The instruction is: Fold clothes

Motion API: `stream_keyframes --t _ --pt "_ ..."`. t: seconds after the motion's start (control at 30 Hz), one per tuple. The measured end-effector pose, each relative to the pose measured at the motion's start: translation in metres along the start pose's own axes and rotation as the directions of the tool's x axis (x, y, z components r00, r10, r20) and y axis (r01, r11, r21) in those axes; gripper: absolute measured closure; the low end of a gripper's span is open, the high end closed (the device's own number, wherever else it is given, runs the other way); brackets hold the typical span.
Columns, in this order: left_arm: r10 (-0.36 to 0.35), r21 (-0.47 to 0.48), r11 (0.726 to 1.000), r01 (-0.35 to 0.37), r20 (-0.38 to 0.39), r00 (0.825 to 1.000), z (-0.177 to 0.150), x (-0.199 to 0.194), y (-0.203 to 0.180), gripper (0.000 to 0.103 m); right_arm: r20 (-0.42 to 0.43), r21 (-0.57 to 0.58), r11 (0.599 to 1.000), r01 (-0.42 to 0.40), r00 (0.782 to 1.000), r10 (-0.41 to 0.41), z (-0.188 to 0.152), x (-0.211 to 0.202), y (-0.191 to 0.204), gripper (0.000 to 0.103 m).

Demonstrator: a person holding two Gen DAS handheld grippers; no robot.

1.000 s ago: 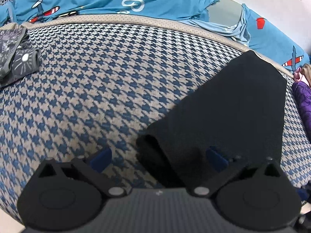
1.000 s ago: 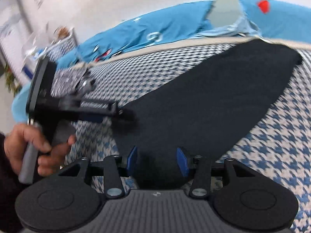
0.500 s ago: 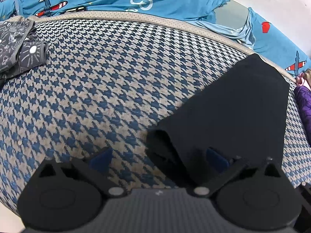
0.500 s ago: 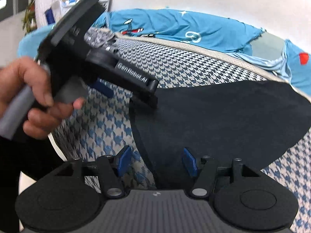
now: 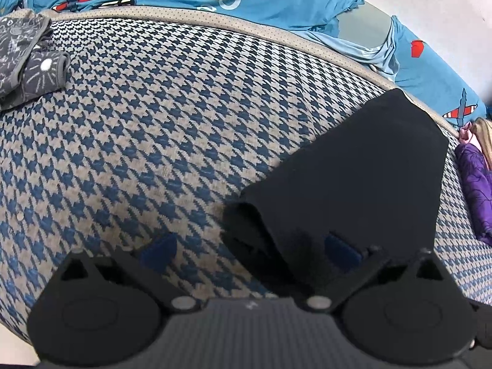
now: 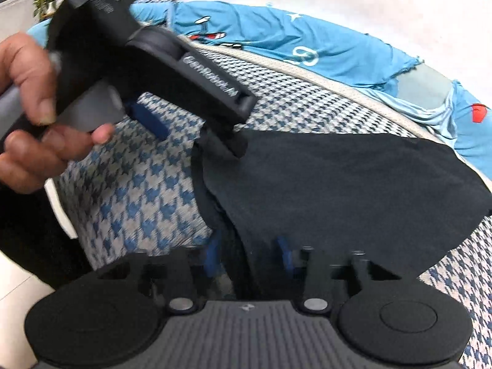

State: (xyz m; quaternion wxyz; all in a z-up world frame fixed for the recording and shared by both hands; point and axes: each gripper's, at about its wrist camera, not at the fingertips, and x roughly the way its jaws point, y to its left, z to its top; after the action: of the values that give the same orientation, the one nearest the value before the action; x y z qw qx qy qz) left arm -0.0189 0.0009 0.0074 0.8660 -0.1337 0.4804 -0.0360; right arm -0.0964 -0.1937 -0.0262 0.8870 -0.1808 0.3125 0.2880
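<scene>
Each gripper, left [image 5: 249,250] and right [image 6: 247,253], has a matte black body with two round black discs flanking a ribbed grey centre plate. Silver pivot screws [image 6: 181,303] fix the black finger arms. The fingertips carry blue pads [image 5: 158,250]. White lettering marks one arm. A dark sleeve [image 6: 27,230] covers the person's wrist.

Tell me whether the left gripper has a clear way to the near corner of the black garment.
Probably yes. The left gripper stands open right at the black garment, its near corner between the jaws, nothing in between. The right gripper works a different edge.
</scene>
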Motion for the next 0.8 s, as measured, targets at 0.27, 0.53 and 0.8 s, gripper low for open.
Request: stream_keyframes --t 0.27,0.53,0.8 --pt "-0.037 -0.045 0.998 0.036 -0.015 0.999 0.002 -0.002 0.006 0.000 0.001 0.290 0.956 -0.049 0.999 0.051 0.013 0.003 -0.044 0.096" --pt "-0.159 -0.101 0.983 0.153 -0.061 0.985 0.004 -0.003 0.006 0.000 0.020 0.498 0.862 -0.099 0.994 0.103 0.014 0.002 -0.073 0.096" --pt "-0.296 -0.162 0.947 0.277 -0.111 0.949 -0.001 0.003 0.000 0.000 0.023 0.535 0.839 -0.096 0.995 0.100 0.015 0.004 -0.079 0.096"
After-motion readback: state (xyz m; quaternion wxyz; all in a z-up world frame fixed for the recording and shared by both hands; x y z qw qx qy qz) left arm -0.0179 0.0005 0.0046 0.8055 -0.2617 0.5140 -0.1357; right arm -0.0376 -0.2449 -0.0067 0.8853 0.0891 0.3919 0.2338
